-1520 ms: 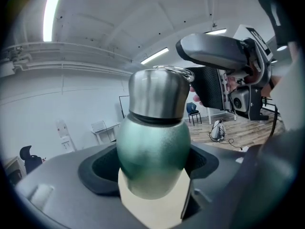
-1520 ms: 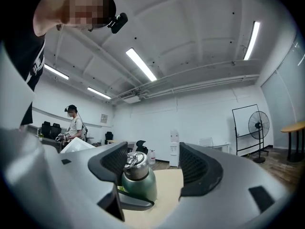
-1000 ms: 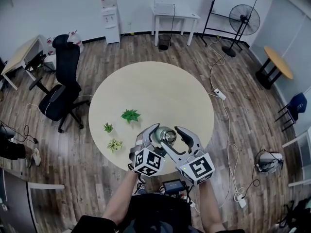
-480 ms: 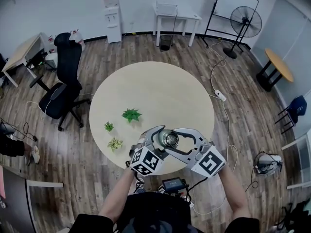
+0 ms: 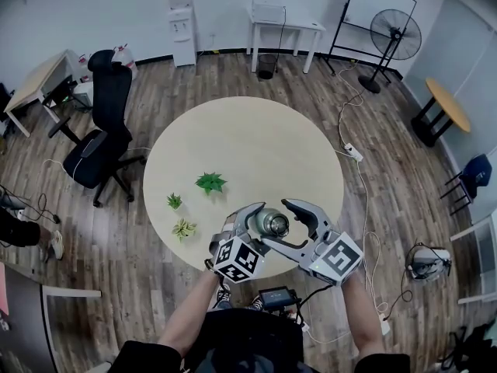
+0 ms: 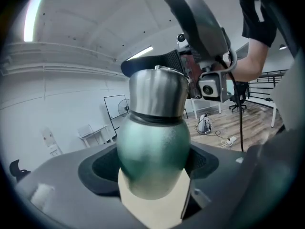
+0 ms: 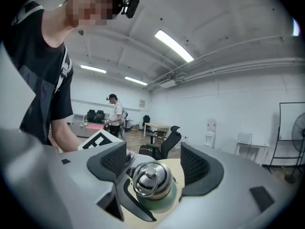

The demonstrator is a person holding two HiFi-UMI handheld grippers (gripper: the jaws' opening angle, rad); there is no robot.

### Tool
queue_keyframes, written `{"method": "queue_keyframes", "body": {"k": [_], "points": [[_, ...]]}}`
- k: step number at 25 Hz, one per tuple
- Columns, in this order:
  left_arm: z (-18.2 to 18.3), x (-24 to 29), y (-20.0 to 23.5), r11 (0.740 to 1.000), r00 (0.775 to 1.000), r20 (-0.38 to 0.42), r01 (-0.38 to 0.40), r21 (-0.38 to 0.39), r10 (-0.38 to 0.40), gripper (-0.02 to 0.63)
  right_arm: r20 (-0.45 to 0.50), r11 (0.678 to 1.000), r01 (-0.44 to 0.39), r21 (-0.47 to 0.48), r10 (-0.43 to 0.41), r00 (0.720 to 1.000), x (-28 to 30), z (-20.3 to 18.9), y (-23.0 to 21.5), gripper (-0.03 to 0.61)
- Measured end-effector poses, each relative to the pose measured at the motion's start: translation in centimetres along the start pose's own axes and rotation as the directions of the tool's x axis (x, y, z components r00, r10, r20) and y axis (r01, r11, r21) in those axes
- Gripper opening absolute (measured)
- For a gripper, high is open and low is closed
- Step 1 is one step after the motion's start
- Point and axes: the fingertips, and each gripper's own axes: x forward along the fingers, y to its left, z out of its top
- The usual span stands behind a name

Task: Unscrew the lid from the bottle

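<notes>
A green bottle (image 5: 272, 223) with a steel lid (image 7: 151, 178) hangs over the near edge of the round table (image 5: 241, 138). My left gripper (image 5: 260, 224) is shut on its green body (image 6: 152, 156), with a pad pressed on either side. My right gripper (image 5: 278, 221) reaches in from the right around the lid. Its jaws have just been opening: both pads (image 7: 198, 168) stand off the lid, which is between them with a gap on each side. The lid's ring handle faces the right gripper view. The lid (image 6: 158, 92) sits on the neck.
Three small green plants (image 5: 208, 183) (image 5: 173, 203) (image 5: 183, 231) stand on the table to the left of the grippers. A black office chair (image 5: 101, 130) is at the left. Cables and a power strip (image 5: 351, 151) lie on the floor at the right. Another person (image 7: 116, 113) stands far off.
The right gripper's jaws have spread wider around the lid, and its marker cube has swung to the right. The left gripper and the bottle have stayed in place.
</notes>
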Motion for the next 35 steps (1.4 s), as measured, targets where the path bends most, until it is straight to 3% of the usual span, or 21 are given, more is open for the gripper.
{"method": "queue_keyframes", "body": {"k": [4, 8, 12, 13, 17, 23, 26, 29, 31, 35], "points": [[-0.4, 0.8, 0.2, 0.998, 0.998, -0.010, -0.056, -0.033, 0.055, 0.381, -0.020, 0.983, 0.178, 0.047, -0.177, 0.984, -0.3, -0.6, -1.6, 0.342], [-1.1, 1.4, 0.6, 0.989, 0.989, -0.042, -0.144, -0.018, 0.144, 0.381, -0.106, 0.915, 0.355, 0.191, -0.340, 0.934, -0.4, -2.8, -2.9, 0.325], [-1.6, 1.6, 1.5, 0.974, 0.972, -0.072, -0.227, -0.007, 0.225, 0.382, -0.225, 0.866, 0.469, 0.176, -0.428, 0.875, 0.3, -5.1, -3.6, 0.311], [-1.7, 1.6, 1.7, 0.972, 0.969, -0.076, -0.234, -0.008, 0.233, 0.382, -0.232, 0.863, 0.474, 0.175, -0.432, 0.872, 0.4, -5.2, -3.5, 0.265], [-1.7, 1.1, 1.5, 0.981, 0.980, -0.057, -0.192, -0.012, 0.191, 0.380, -0.224, 0.903, 0.403, 0.148, -0.366, 0.903, 0.8, -4.9, -3.0, 0.261], [-0.7, 0.0, 0.7, 1.000, 1.000, 0.009, -0.023, -0.012, 0.023, 0.380, -0.212, 0.993, 0.121, -0.005, -0.119, 0.970, 1.2, -3.5, -1.2, 0.261], [-0.4, -0.4, -0.2, 0.996, 0.996, 0.042, 0.085, -0.009, -0.084, 0.380, -0.217, 0.994, -0.034, -0.102, 0.011, 0.976, 1.2, -3.3, 0.2, 0.261], [-0.4, -0.6, -1.1, 0.986, 0.985, 0.048, 0.166, 0.015, -0.167, 0.380, -0.218, 0.973, -0.159, -0.170, 0.120, 0.969, 0.8, -3.4, 1.3, 0.262], [-0.4, -0.6, -1.2, 0.982, 0.981, 0.048, 0.186, 0.019, -0.187, 0.380, -0.211, 0.969, -0.180, -0.167, 0.143, 0.967, 0.7, -3.4, 1.3, 0.262], [-0.5, -0.3, -1.2, 0.985, 0.985, 0.042, 0.170, 0.001, -0.170, 0.380, -0.176, 0.986, -0.128, -0.108, 0.108, 0.978, 0.6, -3.5, 0.7, 0.265]]}}
